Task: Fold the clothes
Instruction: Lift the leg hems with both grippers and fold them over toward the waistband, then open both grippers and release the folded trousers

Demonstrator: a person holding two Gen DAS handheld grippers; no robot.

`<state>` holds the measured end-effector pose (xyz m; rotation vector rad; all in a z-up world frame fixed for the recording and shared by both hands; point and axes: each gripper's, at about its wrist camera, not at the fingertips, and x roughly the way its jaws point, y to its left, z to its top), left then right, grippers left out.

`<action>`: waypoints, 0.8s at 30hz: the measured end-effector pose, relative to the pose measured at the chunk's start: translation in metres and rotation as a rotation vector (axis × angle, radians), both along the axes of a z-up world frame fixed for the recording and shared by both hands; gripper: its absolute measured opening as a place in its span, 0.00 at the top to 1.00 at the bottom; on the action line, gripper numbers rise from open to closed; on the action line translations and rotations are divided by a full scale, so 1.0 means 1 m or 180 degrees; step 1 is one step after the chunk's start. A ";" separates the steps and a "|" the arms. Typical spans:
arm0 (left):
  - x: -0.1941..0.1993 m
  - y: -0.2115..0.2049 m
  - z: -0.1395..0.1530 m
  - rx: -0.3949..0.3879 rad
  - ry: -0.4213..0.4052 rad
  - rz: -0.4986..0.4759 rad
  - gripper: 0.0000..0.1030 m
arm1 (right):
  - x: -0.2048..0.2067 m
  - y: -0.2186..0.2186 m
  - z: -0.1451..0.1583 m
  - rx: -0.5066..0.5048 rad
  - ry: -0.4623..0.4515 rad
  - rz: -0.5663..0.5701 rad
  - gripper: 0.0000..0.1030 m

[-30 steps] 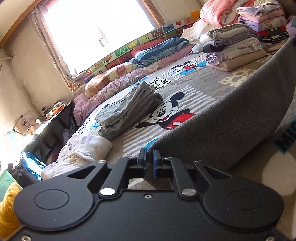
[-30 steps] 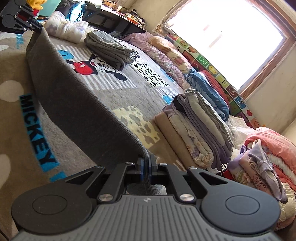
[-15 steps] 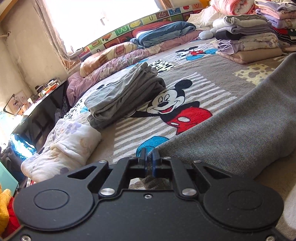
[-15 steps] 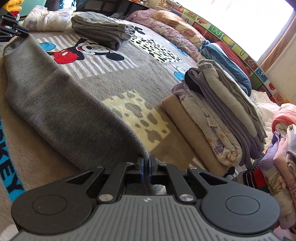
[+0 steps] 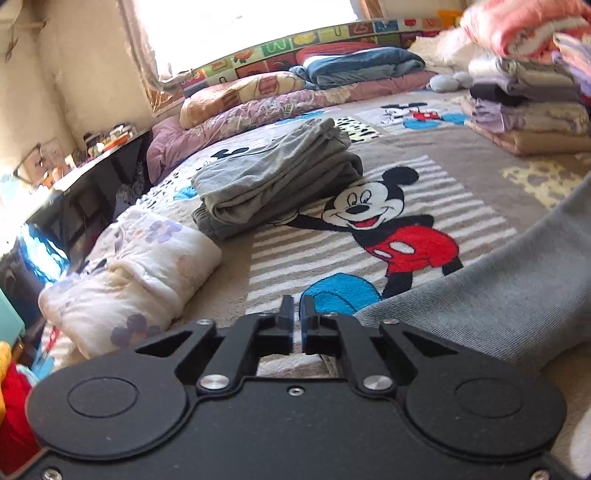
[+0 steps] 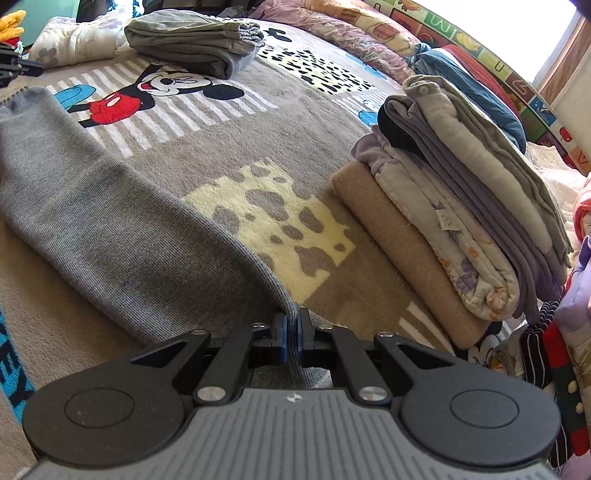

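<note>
Sunlight from a bright window [image 5: 258, 26] is washing over a bed covered by a grey cartoon-mouse blanket [image 6: 258, 122], the landmark for everything lying on it. Across that blanket's near part, a long grey knit garment [image 6: 122, 236] is lying flat, stretching from the left gripper's side to the right gripper's side. On the blanket's far side from the garment, a folded grey bundle [image 5: 277, 181] is sitting just above the printed mouse figure, with a white floral quilt [image 5: 129, 273] rolled up at the blanket's left edge. Toward the blanket's right edge, a tall stack of folded clothes [image 6: 461, 206] is resting on a tan base layer. Along the blanket's back edge, pillows and bedding [image 5: 280, 96] are lining up under the window.

At the garment's right end, the right gripper [image 6: 290, 328] is pinching the knit fabric, its fingers pressed together on the cloth. At the garment's left end, the left gripper [image 5: 296, 314] is parting its jaws; the gap between them appears empty, with the garment's edge lying just beside the right-hand finger, though the blur makes contact hard to judge.
</note>
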<state>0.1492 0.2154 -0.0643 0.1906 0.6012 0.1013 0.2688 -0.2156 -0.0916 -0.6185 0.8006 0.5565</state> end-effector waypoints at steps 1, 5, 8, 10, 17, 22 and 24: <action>-0.005 0.008 0.004 -0.0187 -0.0013 0.0027 0.55 | -0.001 -0.001 -0.002 0.0007 0.0009 -0.0005 0.94; -0.016 0.026 0.007 -0.0864 0.0067 -0.0007 0.50 | -0.005 -0.002 -0.008 0.0085 -0.0002 -0.0053 0.94; -0.009 0.027 -0.005 -0.1071 0.0211 0.0013 0.50 | -0.007 -0.003 -0.009 0.0150 -0.0036 -0.0108 0.94; -0.007 0.022 -0.014 -0.1129 0.0272 0.0028 0.57 | -0.009 -0.003 -0.008 0.0184 -0.0062 -0.0141 0.94; -0.025 -0.029 -0.033 -0.0316 0.0178 -0.0119 0.79 | -0.019 -0.009 -0.005 0.0258 -0.0147 -0.0173 0.94; -0.037 -0.034 -0.024 -0.0075 -0.0266 -0.0085 0.82 | -0.019 -0.008 -0.004 0.0270 -0.0184 -0.0188 0.94; -0.036 -0.029 -0.015 -0.0173 -0.0360 -0.0044 0.82 | -0.018 -0.008 0.000 0.0296 -0.0173 -0.0204 0.94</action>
